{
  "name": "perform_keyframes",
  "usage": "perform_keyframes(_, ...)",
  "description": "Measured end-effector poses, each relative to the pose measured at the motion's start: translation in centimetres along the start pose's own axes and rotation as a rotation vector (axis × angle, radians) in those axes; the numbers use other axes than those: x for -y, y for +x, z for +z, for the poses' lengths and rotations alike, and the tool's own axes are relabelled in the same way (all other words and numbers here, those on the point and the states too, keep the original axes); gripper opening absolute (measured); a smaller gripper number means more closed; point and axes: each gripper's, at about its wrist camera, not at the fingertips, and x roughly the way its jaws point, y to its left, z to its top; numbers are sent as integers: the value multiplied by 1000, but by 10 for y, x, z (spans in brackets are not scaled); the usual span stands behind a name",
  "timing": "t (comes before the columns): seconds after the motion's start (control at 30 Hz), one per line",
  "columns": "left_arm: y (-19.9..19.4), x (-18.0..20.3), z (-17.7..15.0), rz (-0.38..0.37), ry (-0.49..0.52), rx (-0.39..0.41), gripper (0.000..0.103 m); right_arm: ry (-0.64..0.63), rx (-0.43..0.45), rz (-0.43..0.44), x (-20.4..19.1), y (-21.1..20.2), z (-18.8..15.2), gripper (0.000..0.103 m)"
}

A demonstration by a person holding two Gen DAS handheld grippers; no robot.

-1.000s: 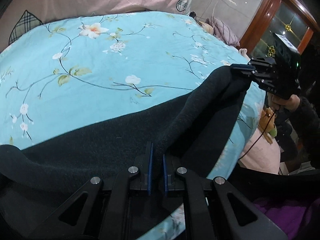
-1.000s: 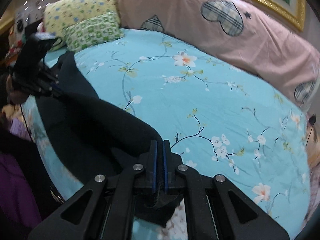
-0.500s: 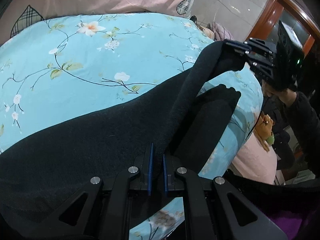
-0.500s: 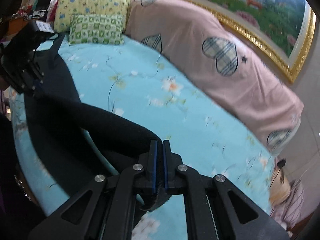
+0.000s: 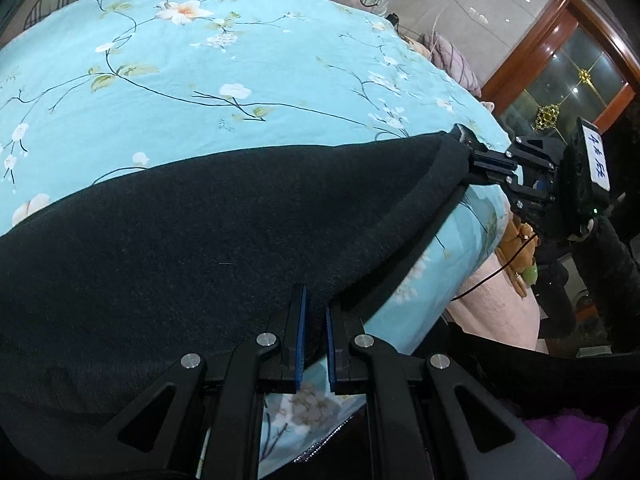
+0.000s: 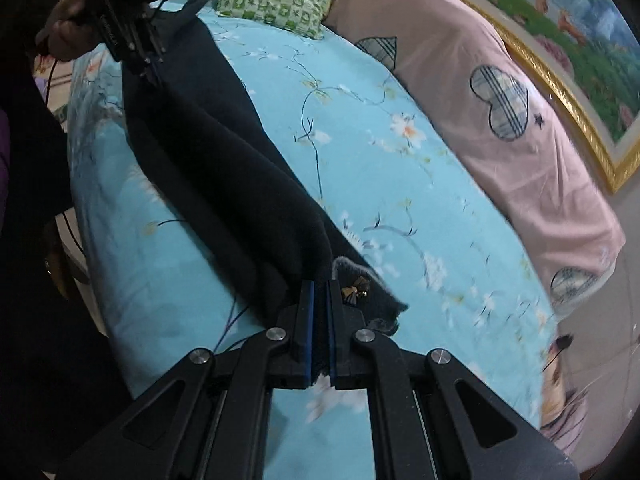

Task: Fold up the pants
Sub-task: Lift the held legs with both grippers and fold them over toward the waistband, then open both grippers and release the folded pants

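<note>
Dark charcoal pants point(image 5: 208, 232) lie stretched along the near edge of the bed, folded lengthwise; they also show in the right wrist view point(image 6: 224, 176). My left gripper point(image 5: 314, 312) is shut on one end of the pants. My right gripper point(image 6: 320, 292) is shut on the other end, where a small gold bow point(image 6: 354, 292) shows on the fabric. Each gripper shows in the other's view, the right one point(image 5: 476, 160) at the far right, the left one point(image 6: 150, 66) at the top left. The fabric sags between them onto the sheet.
The bed has a light blue floral sheet point(image 5: 240, 64). A pink quilt with plaid hearts point(image 6: 500, 92) lies along the far side, with green and yellow pillows point(image 6: 276, 0) at one end. A wooden door point(image 5: 560, 72) and clutter stand beyond the bed's end.
Both grippers have lowered and pulled apart. The pants, lifted in an arch before, now lie flatter and stretched out over the sheet. Both grippers stay shut on the fabric.
</note>
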Motion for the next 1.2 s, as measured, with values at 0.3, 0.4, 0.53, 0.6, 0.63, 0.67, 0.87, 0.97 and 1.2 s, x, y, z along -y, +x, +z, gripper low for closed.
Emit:
perform_keyframes(0.3,9,-9,-7,-27,-46,-2,8,217,-24,161,14,-4,4,34)
perform_keyframes(0.4,10,-11,-11,-32,-60,5,14,279,17,186,15,-18,5,75)
perform_keyframes(0.53,5,-13,-15,-44,-81,19,23,366,85,189,18,-36,12,75)
perform_keyframes(0.6,0,-13,-18,-40,-84,33,33,416,127,197,20,-40,20,75)
perform_keyframes(0.63,-3,-13,-20,-36,-86,41,36,429,138,204,21,-39,24,75)
perform_keyframes(0.67,-7,-14,-22,-31,-91,52,40,444,152,214,21,-39,27,75)
perform_keyframes(0.87,-39,-32,-37,-7,-181,111,44,460,217,272,1,-23,57,75)
perform_keyframes(0.97,-60,-50,-50,22,-258,154,44,446,224,307,-13,-11,73,75)
perform_keyframes(1.2,-106,-90,-84,103,-425,245,44,386,241,391,-52,14,113,75)
